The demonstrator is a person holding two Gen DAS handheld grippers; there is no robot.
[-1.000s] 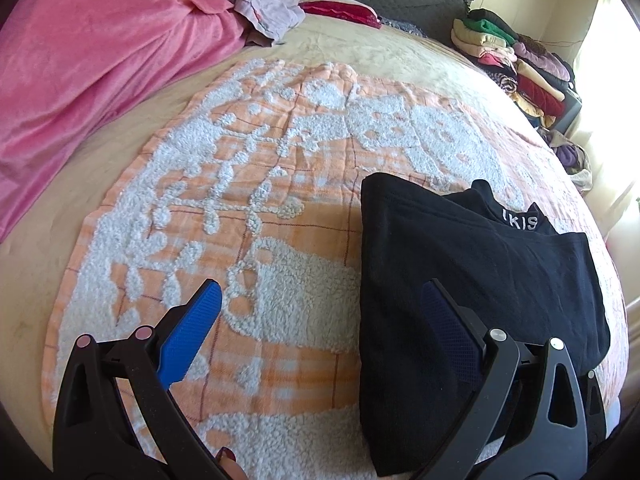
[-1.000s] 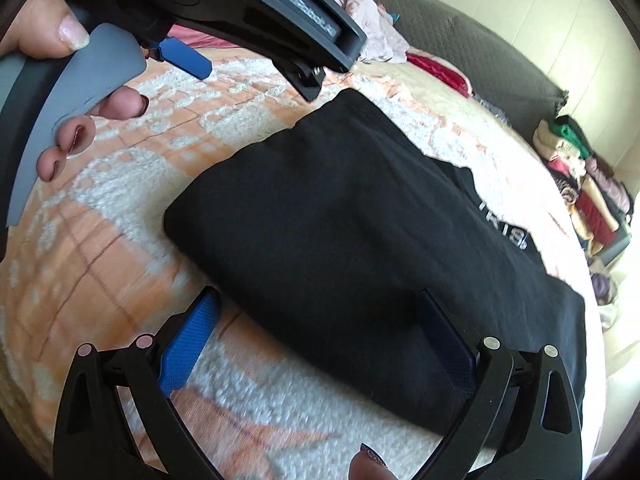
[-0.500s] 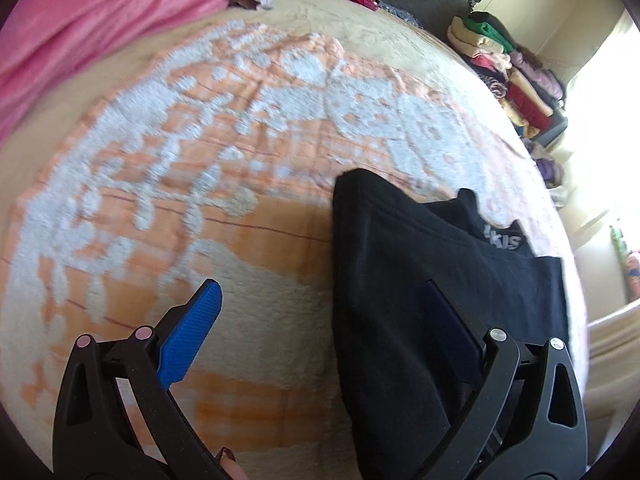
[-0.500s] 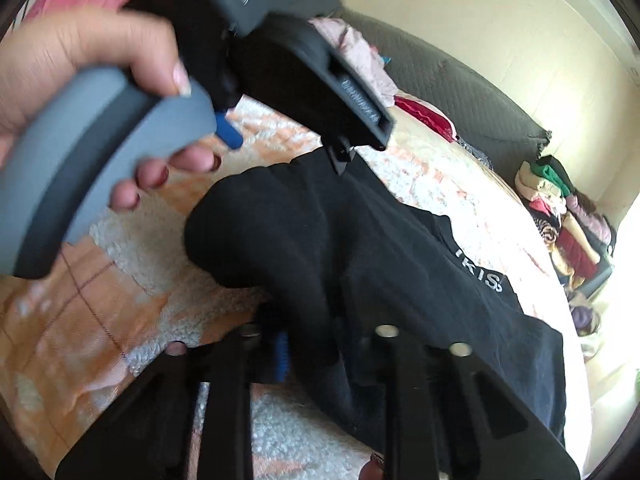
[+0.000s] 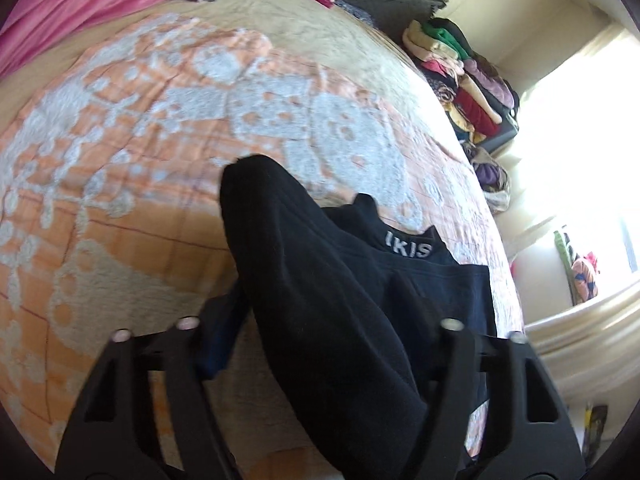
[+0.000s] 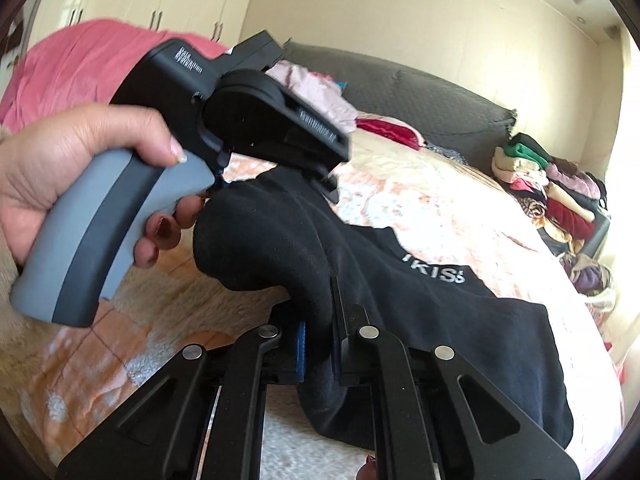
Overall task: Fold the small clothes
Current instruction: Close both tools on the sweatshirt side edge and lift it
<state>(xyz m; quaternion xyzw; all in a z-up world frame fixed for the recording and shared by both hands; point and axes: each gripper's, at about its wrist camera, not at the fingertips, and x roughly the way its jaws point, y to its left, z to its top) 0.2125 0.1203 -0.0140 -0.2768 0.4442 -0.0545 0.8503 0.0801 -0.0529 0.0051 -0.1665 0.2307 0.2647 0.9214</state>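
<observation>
Currently, a black garment (image 6: 400, 280) is gripped at its near edge by the right hand-held gripper (image 6: 316, 348), whose jaws are closed tight on a bunched fold. Its left edge is pinched by the left hand-held gripper (image 5: 320, 332), seen with cloth filling the narrowed gap. The garment is raised off the orange-and-white blanket (image 5: 132, 152) on the bed, its far part draped on it. The left hand (image 6: 60, 168) is wrapped round the grey handle.

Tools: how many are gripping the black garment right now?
2. The right tool is shut on the black garment at its near edge. The left tool holds a raised fold further along; its blue pad presses the cloth.
</observation>
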